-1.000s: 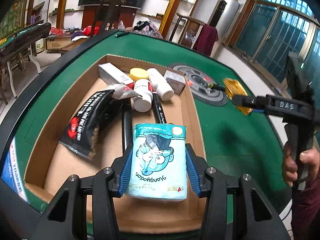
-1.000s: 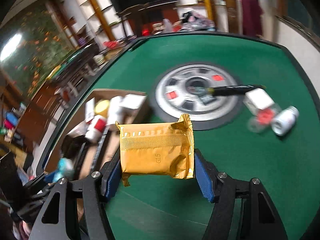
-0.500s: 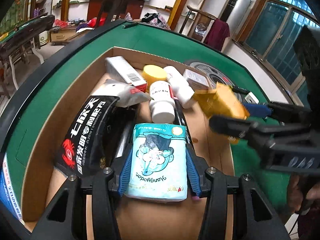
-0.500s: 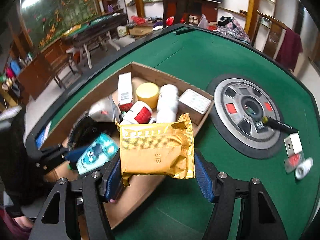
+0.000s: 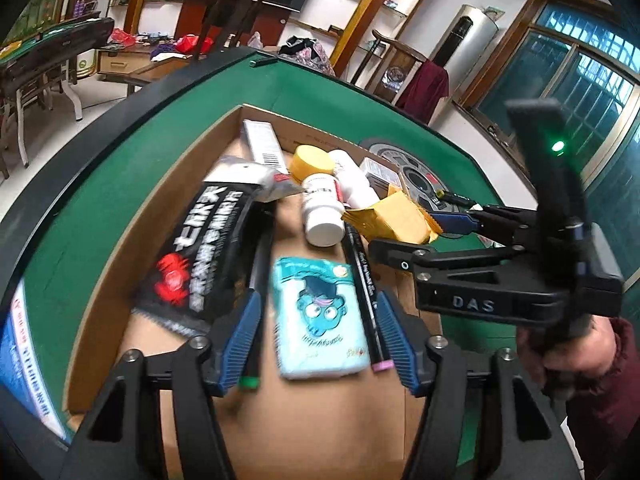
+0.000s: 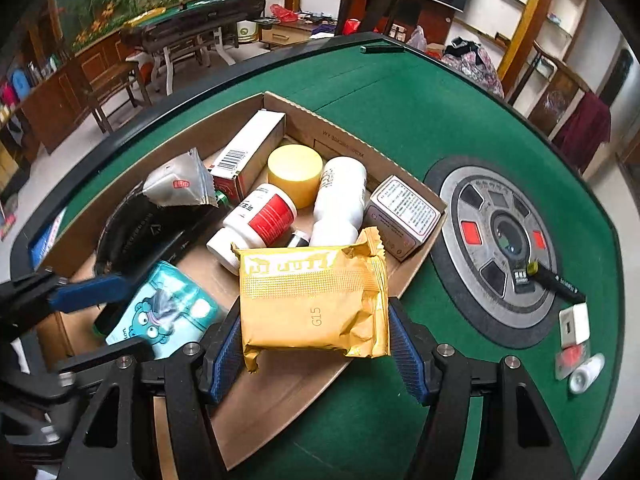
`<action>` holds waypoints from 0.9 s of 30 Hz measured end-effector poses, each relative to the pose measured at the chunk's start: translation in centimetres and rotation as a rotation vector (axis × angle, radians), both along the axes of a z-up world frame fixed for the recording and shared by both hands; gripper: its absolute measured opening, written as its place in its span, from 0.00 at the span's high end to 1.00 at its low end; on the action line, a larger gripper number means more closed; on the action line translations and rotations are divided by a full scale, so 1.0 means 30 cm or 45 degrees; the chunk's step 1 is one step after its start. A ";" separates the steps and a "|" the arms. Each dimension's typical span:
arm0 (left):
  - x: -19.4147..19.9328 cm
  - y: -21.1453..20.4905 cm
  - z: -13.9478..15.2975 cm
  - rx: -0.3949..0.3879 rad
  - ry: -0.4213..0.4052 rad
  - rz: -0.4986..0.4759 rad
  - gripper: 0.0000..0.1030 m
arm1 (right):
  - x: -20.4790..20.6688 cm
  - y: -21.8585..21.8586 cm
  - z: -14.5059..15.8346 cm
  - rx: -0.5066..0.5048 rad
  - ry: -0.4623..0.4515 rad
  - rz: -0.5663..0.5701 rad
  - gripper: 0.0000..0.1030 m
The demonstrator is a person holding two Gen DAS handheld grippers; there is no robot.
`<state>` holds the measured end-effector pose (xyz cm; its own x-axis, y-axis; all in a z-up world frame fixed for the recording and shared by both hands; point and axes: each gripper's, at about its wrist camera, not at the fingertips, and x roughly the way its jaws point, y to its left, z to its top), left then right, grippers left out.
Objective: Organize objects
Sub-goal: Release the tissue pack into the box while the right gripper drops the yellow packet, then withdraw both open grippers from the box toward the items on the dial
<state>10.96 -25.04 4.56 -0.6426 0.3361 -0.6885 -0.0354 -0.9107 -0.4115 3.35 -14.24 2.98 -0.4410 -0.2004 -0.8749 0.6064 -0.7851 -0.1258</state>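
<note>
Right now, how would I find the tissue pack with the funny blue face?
Look in the cardboard box on the green table. Near its front, between the open fingers of the left hand-held gripper, lies the tissue pack. It is the only pale blue thing, with a cartoon face, beside a black snack bag.

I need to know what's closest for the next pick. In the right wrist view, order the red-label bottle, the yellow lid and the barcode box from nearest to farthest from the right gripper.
1. Red-label bottle: lying in the box, just beyond the right gripper.
2. Yellow lid: behind the bottle, mid-box.
3. Barcode box: far-left corner, farthest.
</note>
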 end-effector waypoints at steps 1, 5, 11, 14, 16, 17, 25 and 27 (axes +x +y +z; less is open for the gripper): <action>0.009 -0.011 0.001 0.022 -0.001 -0.002 0.41 | 0.003 -0.006 -0.004 0.011 0.011 0.009 0.31; 0.044 -0.025 0.015 0.043 0.016 -0.002 0.40 | 0.015 -0.033 -0.015 0.065 0.033 0.102 0.31; 0.069 -0.027 0.033 0.058 0.046 -0.008 0.33 | -0.003 -0.028 -0.015 0.152 0.007 0.161 0.16; 0.077 -0.030 0.036 0.072 0.048 -0.006 0.31 | -0.013 0.007 0.013 0.093 -0.009 0.130 0.11; 0.080 -0.034 0.038 0.080 0.049 -0.005 0.30 | -0.020 0.033 0.034 0.033 -0.033 0.103 0.10; 0.082 -0.037 0.038 0.084 0.050 -0.003 0.29 | -0.023 0.042 0.043 0.009 -0.037 0.085 0.10; 0.105 -0.064 0.044 0.151 0.069 0.027 0.27 | -0.114 0.158 0.129 -0.594 -0.239 -0.167 0.07; 0.110 -0.068 0.045 0.154 0.072 0.024 0.27 | -0.157 0.176 0.104 -0.802 -0.409 -0.199 0.07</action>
